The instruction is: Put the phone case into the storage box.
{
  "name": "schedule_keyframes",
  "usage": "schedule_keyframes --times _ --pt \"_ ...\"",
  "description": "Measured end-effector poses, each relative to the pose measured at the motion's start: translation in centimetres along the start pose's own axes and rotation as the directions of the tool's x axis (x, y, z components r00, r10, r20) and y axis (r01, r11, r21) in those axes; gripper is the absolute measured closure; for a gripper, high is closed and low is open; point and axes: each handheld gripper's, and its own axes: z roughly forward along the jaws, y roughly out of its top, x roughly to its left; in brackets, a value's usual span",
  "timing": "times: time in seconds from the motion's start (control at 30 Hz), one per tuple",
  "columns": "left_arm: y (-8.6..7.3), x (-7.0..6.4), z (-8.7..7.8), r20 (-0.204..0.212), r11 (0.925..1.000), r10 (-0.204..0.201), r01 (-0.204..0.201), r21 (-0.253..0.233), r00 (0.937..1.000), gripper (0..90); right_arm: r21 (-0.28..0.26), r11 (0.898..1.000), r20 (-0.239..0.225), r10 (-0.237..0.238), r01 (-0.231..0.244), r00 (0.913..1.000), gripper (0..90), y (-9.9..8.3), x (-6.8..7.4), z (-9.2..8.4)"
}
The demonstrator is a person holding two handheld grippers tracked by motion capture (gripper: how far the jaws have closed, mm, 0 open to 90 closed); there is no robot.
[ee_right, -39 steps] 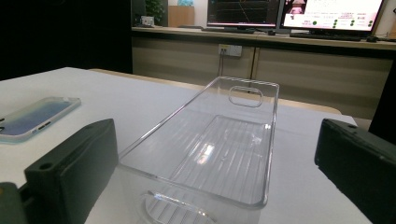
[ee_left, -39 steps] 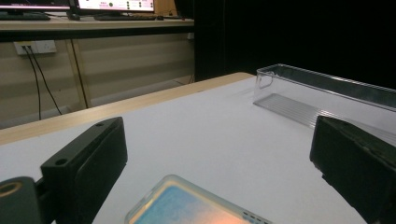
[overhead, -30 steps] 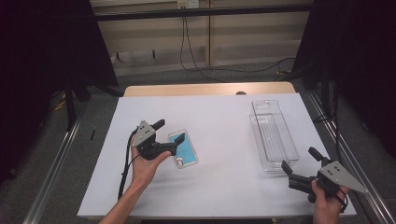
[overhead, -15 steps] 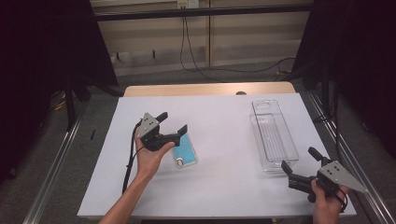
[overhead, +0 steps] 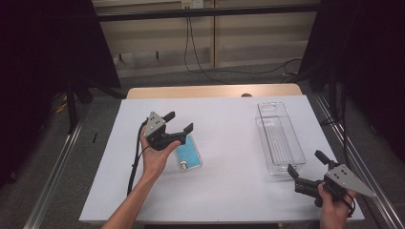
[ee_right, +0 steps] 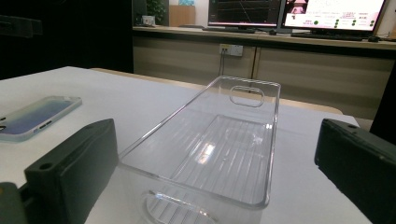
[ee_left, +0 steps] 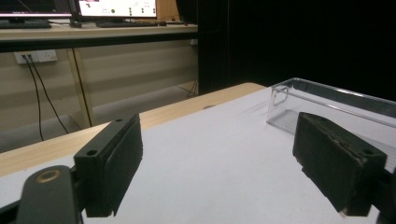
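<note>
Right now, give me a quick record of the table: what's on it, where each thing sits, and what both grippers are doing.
phone: flat on the white table, left of centre
clear tray: empty, at the right side
left gripper: open, nothing between its jaws, which have just been closing a little; raised beside the phone
right gripper: open, at the tray's near end, holding nothing

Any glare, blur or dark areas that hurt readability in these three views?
High view: even light on the white table, surroundings very dark. Left gripper view: jaws near the lens look soft, upper right black. Right gripper view: glare streaks on the clear tray; the phone stays readable.
</note>
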Motion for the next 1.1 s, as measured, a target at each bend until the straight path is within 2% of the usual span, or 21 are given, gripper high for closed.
schedule_keyframes --times 0.07,0.13,0.23,0.3,0.5,0.7,0.87,0.93,1.0,1.1 --pt "-0.10 0.05 0.08 0.005 1.0000 -0.005 0.004 0.008 1.0000 19.3 0.000 1.000 -0.003 -0.005 0.005 1.0000 0.0 -0.01 0.02 -0.03" --pt "-0.13 0.04 0.13 0.013 0.9999 -0.007 0.007 0.009 0.9999 27.7 0.001 1.000 -0.004 -0.005 0.005 1.0000 0.0 -0.01 0.01 -0.06" --pt "-0.20 0.00 0.23 0.021 0.9998 0.013 -0.013 0.013 0.9997 32.4 0.001 1.000 -0.002 0.000 0.000 1.0000 0.0 -0.02 -0.05 -0.07" --pt "-0.24 0.06 0.26 0.033 0.9999 0.005 -0.005 0.016 0.9994 33.5 0.001 1.000 -0.003 -0.001 0.001 1.0000 0.0 -0.03 -0.07 -0.09" --pt "-0.32 0.09 0.28 0.081 0.9998 -0.012 0.011 0.019 0.9966 52.1 -0.001 1.000 -0.002 -0.003 0.003 1.0000 0.0 -0.02 -0.05 -0.16" --pt "-0.39 0.10 0.34 0.101 0.9989 -0.014 0.009 0.045 0.9948 66.1 -0.003 1.000 0.001 0.000 0.000 1.0000 0.0 -0.02 -0.09 -0.19" --pt "-0.22 0.07 0.38 0.119 0.9982 0.000 -0.007 0.060 0.9929 79.2 -0.002 1.000 0.001 0.000 0.000 1.0000 0.0 -0.02 -0.10 -0.22" --pt "-0.17 -0.02 0.43 0.130 0.9975 -0.017 0.008 0.070 0.9913 84.6 -0.002 1.000 0.001 0.000 0.000 1.0000 0.0 -0.02 -0.11 -0.24" --pt "-0.09 -0.13 0.63 0.150 0.9963 -0.010 -0.003 0.086 0.9887 90.0 -0.002 1.000 0.001 0.000 0.000 1.0000 0.0 -0.02 -0.10 -0.24" --pt "0.04 -0.27 1.01 0.169 0.9937 -0.008 -0.011 0.111 0.9856 90.0 -0.002 1.000 0.002 0.000 0.000 1.0000 0.0 -0.02 -0.09 -0.24"
